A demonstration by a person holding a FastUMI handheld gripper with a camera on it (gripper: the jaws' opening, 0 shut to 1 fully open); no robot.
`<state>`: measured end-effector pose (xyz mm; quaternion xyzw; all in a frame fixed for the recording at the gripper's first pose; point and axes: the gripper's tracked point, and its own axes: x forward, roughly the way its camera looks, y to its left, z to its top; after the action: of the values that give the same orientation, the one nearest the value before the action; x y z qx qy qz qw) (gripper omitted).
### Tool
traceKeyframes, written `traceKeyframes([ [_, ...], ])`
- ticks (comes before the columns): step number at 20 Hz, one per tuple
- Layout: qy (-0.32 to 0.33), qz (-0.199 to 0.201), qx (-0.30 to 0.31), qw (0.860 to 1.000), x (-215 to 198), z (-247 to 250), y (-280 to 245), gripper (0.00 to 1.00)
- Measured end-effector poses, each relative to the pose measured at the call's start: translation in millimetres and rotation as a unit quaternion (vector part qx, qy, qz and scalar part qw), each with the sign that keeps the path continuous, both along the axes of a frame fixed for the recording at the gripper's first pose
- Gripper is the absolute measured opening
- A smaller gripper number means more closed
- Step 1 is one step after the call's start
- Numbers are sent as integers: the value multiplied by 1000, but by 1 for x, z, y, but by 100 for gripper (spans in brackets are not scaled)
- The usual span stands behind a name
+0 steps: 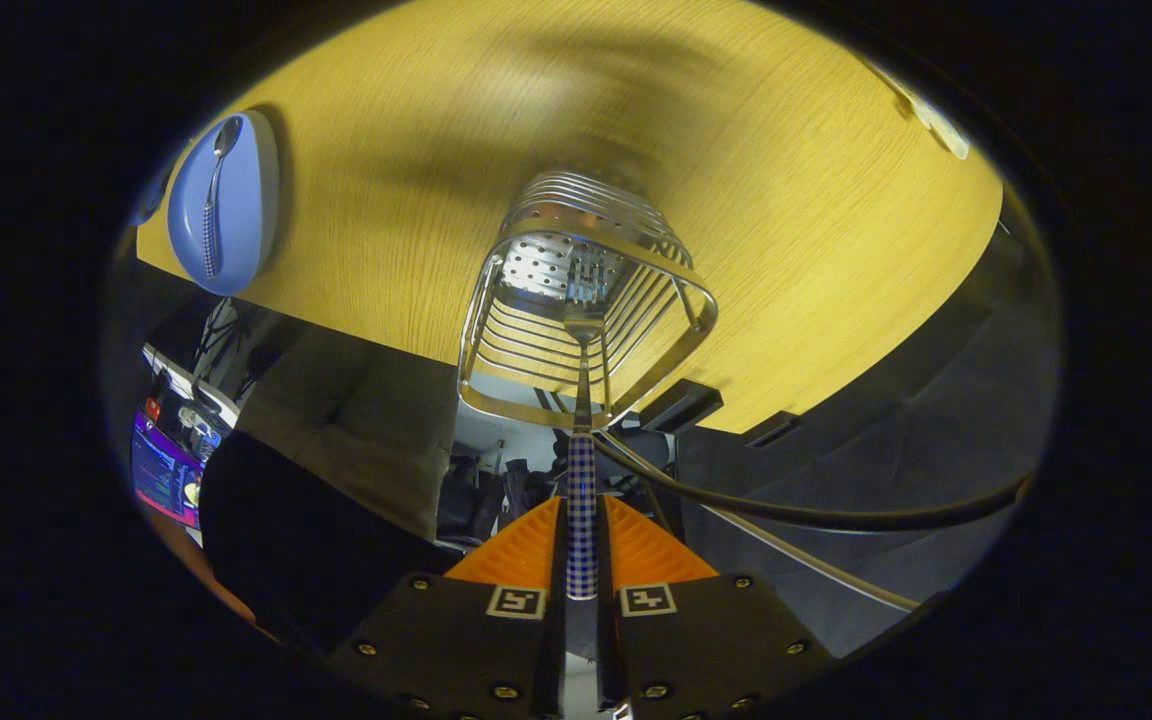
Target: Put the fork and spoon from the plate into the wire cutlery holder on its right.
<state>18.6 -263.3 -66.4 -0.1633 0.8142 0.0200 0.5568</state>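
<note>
My gripper (581,520) is shut on the checked handle of the fork (582,480), which runs straight ahead between the fingers. The fork's metal head reaches into the open top of the wire cutlery holder (586,310) just beyond the fingers; its tines sit over the perforated bottom. The holder stands on the yellow wooden table (786,200). Far off to the left lies the blue plate (241,200) near the table edge, with the spoon (213,200) resting lengthwise on it, its checked handle toward the table edge.
A black cable (816,515) sweeps from the holder's near side off to the right. Below the table edge I see a grey chair back (356,430), a lit screen (164,475) and dark clutter. A pale object (941,125) sits at the table's far right.
</note>
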Motion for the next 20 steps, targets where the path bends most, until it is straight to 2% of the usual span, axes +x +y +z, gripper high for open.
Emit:
traceKeyframes([
  [1,-3,-2,0,1000,-1,4,0,23],
  [3,-19,-3,3,1000,3,11,0,28],
  [5,-21,-6,5,1000,-1,9,0,42],
  [10,-46,-18,19,999,-16,15,4,42],
  [14,-102,-40,29,994,-43,23,8,42],
  [16,-151,-52,36,987,-53,20,11,42],
  [19,-227,-71,58,969,-60,13,26,97],
  [20,-246,-80,61,964,-65,11,33,97],
])
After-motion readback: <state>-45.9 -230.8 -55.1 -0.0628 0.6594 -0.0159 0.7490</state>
